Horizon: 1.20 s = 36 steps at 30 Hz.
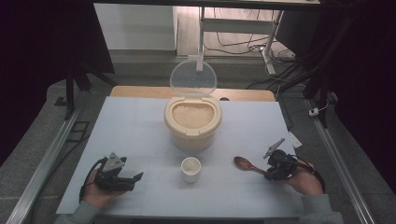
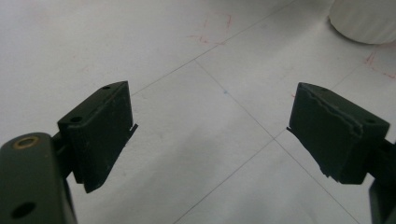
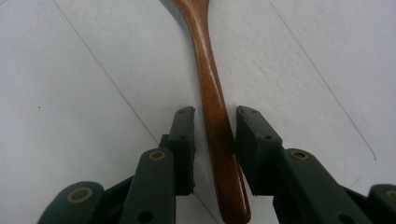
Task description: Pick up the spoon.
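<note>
A brown wooden spoon (image 1: pixel 245 163) lies on the white table, bowl toward the middle, handle toward my right gripper (image 1: pixel 270 171). In the right gripper view the spoon's handle (image 3: pixel 212 93) runs between the two jaws of my right gripper (image 3: pixel 215 116); a thin gap shows on the left side, so the pads are not pressing on it. My left gripper (image 1: pixel 137 179) rests near the front left, and its jaws (image 2: pixel 210 126) stand wide open over bare table. A small white cup (image 1: pixel 191 169) stands between the two grippers.
A cream rice container (image 1: pixel 192 122) full of rice stands behind the cup, its clear lid (image 1: pixel 193 79) raised upright. The cup's base (image 2: pixel 364 21) shows at the top right of the left gripper view. The table's front edge (image 1: pixel 187 215) runs just before the person's hands.
</note>
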Tool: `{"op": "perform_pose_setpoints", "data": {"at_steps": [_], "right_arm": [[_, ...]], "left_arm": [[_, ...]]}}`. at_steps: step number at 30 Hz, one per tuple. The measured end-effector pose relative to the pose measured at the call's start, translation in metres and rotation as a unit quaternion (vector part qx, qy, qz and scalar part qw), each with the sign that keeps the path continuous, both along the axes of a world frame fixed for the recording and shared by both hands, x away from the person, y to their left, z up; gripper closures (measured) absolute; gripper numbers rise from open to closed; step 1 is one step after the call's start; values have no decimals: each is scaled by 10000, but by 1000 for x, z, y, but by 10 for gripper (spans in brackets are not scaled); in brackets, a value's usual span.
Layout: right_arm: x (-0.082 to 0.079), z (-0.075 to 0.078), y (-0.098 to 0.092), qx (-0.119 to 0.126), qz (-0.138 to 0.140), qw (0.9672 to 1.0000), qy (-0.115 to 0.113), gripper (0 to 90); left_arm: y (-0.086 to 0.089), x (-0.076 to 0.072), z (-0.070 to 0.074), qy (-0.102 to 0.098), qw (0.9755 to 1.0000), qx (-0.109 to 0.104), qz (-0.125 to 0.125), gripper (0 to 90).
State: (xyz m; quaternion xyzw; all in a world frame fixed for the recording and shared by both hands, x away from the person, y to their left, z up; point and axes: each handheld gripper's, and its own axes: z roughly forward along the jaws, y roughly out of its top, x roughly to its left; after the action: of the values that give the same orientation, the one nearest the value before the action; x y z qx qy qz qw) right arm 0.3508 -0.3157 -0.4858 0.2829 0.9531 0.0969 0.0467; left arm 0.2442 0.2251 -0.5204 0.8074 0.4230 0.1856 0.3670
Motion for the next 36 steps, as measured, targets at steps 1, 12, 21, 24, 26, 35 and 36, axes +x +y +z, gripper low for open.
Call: {"op": "perform_pose_setpoints", "data": {"at_steps": [1, 12, 21, 24, 26, 35, 36], "right_arm": [[1, 0, 1, -39, 9, 10000, 34, 686], [1, 1, 6, -222, 363, 9991, -27, 783], [-3, 7, 2, 24, 413, 9989, -233, 785], [-5, 14, 0, 240, 394, 9982, -376, 786], [-6, 18, -1, 359, 393, 9975, -457, 786], [-11, 32, -5, 892, 395, 9931, -657, 786], [-11, 34, -4, 942, 394, 9925, -675, 785]], "left_arm": [[0, 0, 0, 7, 10000, 14, 6, 135], [0, 0, -1, 10, 10000, 12, 20, 134], [2, 1, -1, 7, 10000, 21, 47, 135], [2, 1, -1, 1, 10000, 20, 46, 134], [2, 1, -1, -1, 10000, 18, 50, 134], [3, 1, -1, -3, 10000, 16, 56, 135], [3, 1, -1, 0, 10000, 20, 61, 135]]}}
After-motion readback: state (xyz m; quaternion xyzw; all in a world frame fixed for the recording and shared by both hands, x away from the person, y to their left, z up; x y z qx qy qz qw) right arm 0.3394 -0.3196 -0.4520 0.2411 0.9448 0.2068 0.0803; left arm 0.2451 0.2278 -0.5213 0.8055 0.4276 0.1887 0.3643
